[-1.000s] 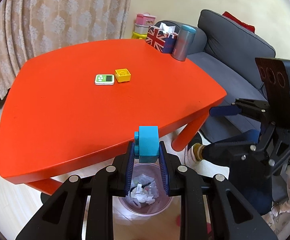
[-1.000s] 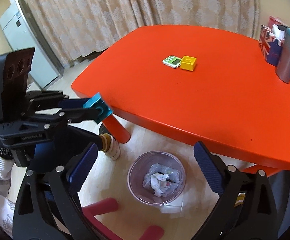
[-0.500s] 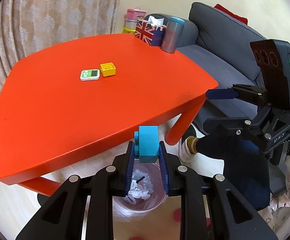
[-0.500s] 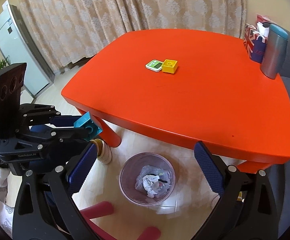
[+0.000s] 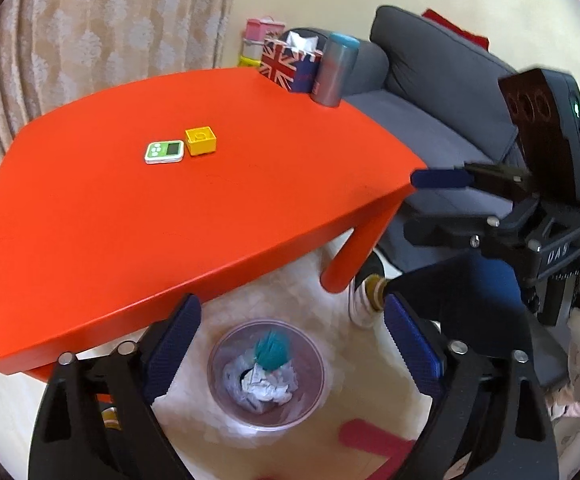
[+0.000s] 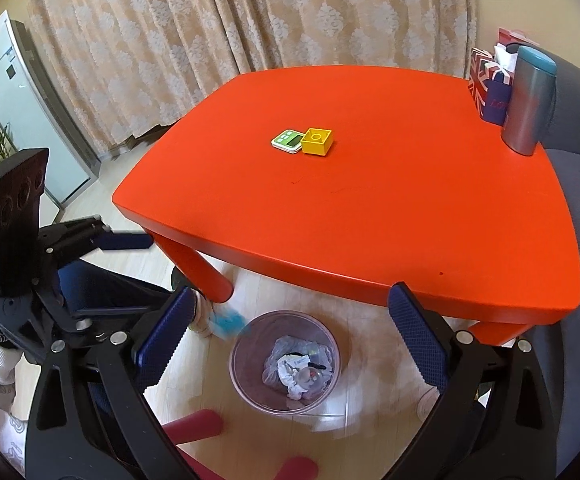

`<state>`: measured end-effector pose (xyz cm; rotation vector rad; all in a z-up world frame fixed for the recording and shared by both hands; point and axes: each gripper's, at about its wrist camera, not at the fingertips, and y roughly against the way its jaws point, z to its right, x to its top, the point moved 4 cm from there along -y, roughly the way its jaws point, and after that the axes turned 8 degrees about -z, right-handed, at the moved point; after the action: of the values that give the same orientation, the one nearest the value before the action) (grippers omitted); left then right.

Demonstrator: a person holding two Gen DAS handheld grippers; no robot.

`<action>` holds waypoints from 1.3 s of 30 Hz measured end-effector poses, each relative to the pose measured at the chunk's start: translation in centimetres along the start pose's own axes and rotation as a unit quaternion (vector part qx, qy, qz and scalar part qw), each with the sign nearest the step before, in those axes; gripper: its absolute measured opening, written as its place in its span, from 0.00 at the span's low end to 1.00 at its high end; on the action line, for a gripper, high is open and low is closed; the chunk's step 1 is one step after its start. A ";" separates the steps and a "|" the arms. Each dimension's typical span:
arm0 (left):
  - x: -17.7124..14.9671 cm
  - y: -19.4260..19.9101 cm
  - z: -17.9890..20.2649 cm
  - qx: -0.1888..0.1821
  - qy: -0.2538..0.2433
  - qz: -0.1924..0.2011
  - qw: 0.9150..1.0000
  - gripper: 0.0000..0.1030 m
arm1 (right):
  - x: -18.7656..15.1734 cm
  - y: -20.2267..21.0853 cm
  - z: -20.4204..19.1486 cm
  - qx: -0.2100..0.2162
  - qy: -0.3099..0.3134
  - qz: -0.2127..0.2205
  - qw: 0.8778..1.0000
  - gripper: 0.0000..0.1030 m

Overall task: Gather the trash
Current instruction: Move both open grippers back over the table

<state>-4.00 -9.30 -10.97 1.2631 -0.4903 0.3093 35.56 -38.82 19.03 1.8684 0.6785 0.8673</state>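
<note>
My left gripper [image 5: 292,344] is open and empty above the clear trash bin [image 5: 266,412] on the floor by the red table. A blue brick [image 5: 271,353], blurred, is in mid-fall over the crumpled paper in the bin; in the right wrist view it [image 6: 227,322] shows just left of the bin [image 6: 245,376]. My right gripper [image 6: 287,338] is open and empty, also above the bin. A yellow brick [image 5: 201,141] and a green-and-white timer [image 5: 164,152] lie side by side on the red table [image 5: 129,220].
A Union Jack tissue box [image 5: 287,66] and a grey tumbler [image 5: 336,70] stand at the table's far corner. A grey sofa [image 5: 442,92] is behind. Red stool legs [image 6: 193,428] lie on the floor near the bin. Curtains [image 6: 249,20] hang behind the table.
My left gripper has opened and let go of the blue brick, which now falls toward the bin. Both views have shifted slightly.
</note>
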 end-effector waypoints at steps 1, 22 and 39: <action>0.0 -0.1 -0.1 0.003 0.002 -0.001 1.000 0.91 | 0.0 0.0 0.1 0.000 -0.001 0.000 1.000 0.93; 1.0 1.7 -1.9 0.026 0.026 0.018 0.999 0.93 | 0.6 0.1 -0.2 0.001 -0.001 0.003 1.000 0.95; 5.6 2.1 -6.9 0.042 0.047 0.032 0.997 0.93 | 7.9 -2.5 1.2 -0.001 0.011 -0.002 1.000 0.95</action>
<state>1.05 -2.30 -7.89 1.3095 -0.4409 0.4459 41.02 -32.50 18.54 1.8581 0.6949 0.8856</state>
